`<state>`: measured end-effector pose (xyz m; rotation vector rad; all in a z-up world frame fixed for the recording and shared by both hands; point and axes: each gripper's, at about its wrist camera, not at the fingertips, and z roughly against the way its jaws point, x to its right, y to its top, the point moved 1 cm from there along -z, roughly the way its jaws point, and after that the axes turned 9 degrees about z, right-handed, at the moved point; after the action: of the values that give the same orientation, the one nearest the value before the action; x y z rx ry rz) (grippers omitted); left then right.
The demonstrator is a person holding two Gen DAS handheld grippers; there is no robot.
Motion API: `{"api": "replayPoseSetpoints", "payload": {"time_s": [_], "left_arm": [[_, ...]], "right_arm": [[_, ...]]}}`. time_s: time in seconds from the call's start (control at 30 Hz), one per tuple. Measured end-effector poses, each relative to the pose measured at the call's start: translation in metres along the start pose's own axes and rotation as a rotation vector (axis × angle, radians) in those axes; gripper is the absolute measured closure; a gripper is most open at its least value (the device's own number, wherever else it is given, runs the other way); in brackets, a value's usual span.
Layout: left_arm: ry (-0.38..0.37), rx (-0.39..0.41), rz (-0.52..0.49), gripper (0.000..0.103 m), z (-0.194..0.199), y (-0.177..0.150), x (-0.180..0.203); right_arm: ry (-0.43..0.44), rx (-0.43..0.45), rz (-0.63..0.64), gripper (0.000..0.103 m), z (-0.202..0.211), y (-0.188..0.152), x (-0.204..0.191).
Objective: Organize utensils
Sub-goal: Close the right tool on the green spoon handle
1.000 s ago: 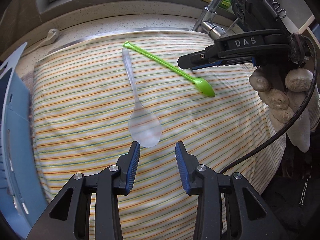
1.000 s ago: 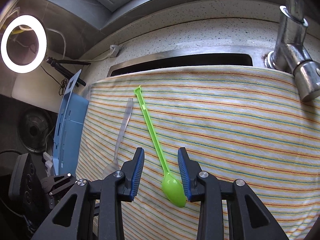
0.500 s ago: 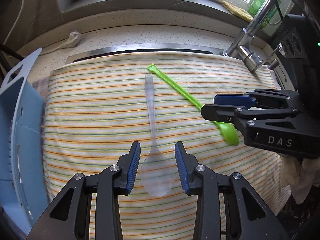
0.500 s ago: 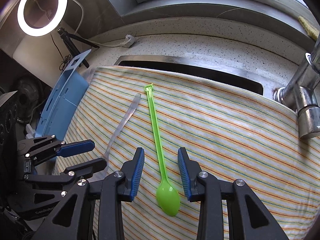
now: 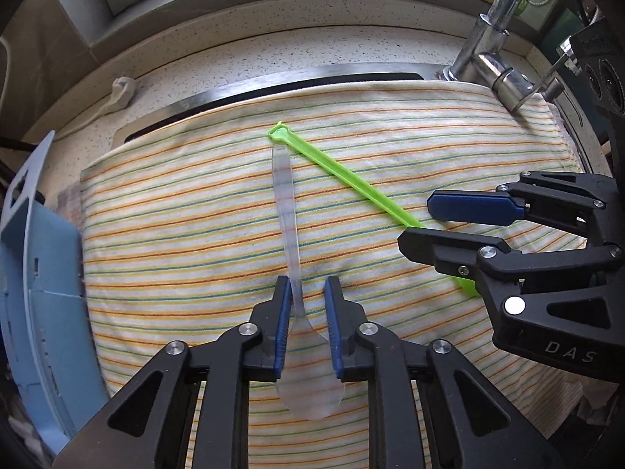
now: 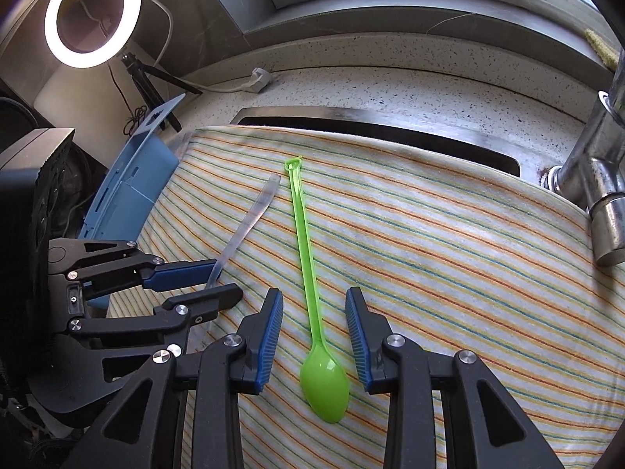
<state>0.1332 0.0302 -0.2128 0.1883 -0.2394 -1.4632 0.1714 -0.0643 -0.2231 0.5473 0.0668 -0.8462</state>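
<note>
A clear plastic spoon [image 5: 288,219] and a green plastic spoon [image 6: 308,273] lie on a striped cloth [image 5: 187,234] spread over the sink. My left gripper [image 5: 308,293] is low over the cloth, its fingers partly closed around the clear spoon's neck, with a small gap still showing on the right side. My right gripper [image 6: 314,312] is open and straddles the green spoon just above its bowl. The left gripper also shows in the right wrist view [image 6: 218,279], around the clear spoon [image 6: 250,222]. The right gripper shows in the left wrist view [image 5: 425,219] around the green spoon [image 5: 340,174].
A blue plastic rack [image 5: 35,273] stands at the cloth's left edge. A chrome faucet [image 5: 492,54] rises at the back right. The sink rim [image 5: 250,93] and speckled counter run behind the cloth. A ring light [image 6: 91,13] on a small tripod stands at far left.
My left gripper has moved forward along the clear spoon and narrowed around its neck. My right gripper has dropped lower around the green spoon, still open.
</note>
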Motion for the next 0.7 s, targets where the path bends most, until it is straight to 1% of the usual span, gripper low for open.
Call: {"api": "replayPoseSetpoints", "payload": {"time_s": [0.1,0.2,0.27,0.33,0.47,0.6,0.7], "left_arm": [[-0.018,-0.004,0.007,0.093,-0.001,0.003,-0.001],[-0.053,-0.010,0.038,0.095,-0.002,0.007,-0.005],[-0.074,-0.014,0.055,0.097,-0.002,0.008,-0.009],[-0.086,-0.014,0.060,0.097,-0.002,0.007,-0.012],[-0.105,-0.006,0.073,0.098,-0.002,0.000,-0.017],[-0.130,-0.002,0.090,0.098,-0.001,-0.006,-0.026],[-0.136,0.011,0.096,0.098,0.003,-0.010,-0.030]], "right_arm": [[-0.021,-0.013,0.016,0.076,-0.001,0.001,-0.003],[-0.062,-0.032,0.053,0.084,-0.004,0.002,-0.007],[-0.091,-0.040,0.073,0.091,-0.005,0.002,-0.009],[-0.103,-0.049,0.077,0.095,-0.005,0.002,-0.009],[-0.097,-0.051,0.049,0.097,-0.004,0.001,-0.008],[-0.045,-0.036,-0.046,0.097,0.002,-0.003,-0.001],[-0.030,-0.023,-0.098,0.097,0.006,-0.010,0.002]]}}
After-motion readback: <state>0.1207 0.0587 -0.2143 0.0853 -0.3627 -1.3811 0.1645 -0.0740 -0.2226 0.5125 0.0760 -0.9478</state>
